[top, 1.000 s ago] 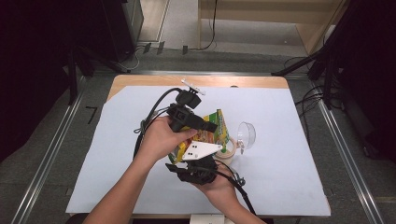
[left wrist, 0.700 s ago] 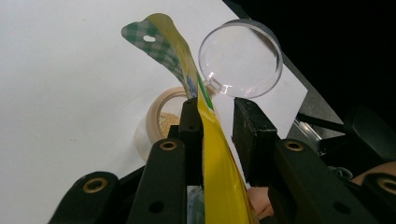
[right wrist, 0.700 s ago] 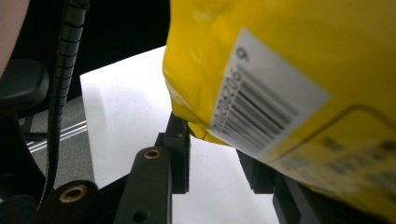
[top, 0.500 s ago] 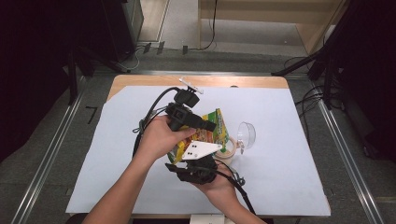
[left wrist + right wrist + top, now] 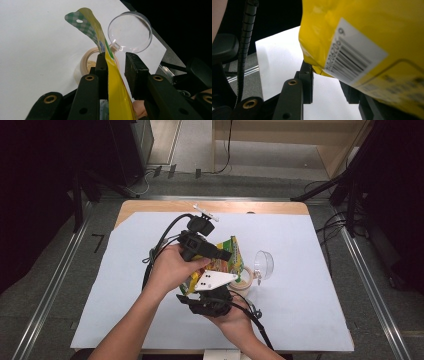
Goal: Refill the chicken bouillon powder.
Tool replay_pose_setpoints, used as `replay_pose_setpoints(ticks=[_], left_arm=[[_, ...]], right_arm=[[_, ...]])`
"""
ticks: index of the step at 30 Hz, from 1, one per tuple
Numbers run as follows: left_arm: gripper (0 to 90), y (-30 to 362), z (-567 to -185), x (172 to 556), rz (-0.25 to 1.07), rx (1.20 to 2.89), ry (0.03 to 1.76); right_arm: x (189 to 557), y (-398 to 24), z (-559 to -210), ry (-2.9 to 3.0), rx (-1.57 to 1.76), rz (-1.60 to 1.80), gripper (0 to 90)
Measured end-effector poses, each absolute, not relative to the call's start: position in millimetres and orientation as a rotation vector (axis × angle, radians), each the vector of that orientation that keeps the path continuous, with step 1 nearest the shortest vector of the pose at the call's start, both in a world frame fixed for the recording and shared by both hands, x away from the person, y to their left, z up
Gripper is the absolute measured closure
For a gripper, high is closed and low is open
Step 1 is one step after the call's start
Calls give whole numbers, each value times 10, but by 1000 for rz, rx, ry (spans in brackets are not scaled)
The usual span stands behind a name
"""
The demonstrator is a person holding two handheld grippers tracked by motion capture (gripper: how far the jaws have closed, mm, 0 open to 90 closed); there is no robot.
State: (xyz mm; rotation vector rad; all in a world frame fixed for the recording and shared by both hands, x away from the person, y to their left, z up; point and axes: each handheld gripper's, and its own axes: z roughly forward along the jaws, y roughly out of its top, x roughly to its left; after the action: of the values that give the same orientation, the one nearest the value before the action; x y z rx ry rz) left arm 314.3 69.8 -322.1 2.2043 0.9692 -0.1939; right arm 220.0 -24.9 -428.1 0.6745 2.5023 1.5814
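Both grippers sit mid-frame: left gripper (image 5: 113,68) has its jaws narrow around a glossy yellow snack pouch (image 5: 110,75), long axis pointing toward upper left; right gripper (image 5: 207,302) jaws wide underneath.

Yellow pouch (image 5: 231,258) between both tongs

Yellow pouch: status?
Left gripper open, jaws astride yellow pouch. Right gripper open, pouch corner between jaws. Below: beige container, clear lid.
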Motion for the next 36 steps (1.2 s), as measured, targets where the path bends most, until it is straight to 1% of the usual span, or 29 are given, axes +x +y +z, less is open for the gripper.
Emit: replay_pose_setpoints(ticks=[36], left_arm=[[728, 698, -3219, 3168, -222, 2189, 976]], right_arm=[[2171, -254, -4226, 2521, 714, 1582, 670]])
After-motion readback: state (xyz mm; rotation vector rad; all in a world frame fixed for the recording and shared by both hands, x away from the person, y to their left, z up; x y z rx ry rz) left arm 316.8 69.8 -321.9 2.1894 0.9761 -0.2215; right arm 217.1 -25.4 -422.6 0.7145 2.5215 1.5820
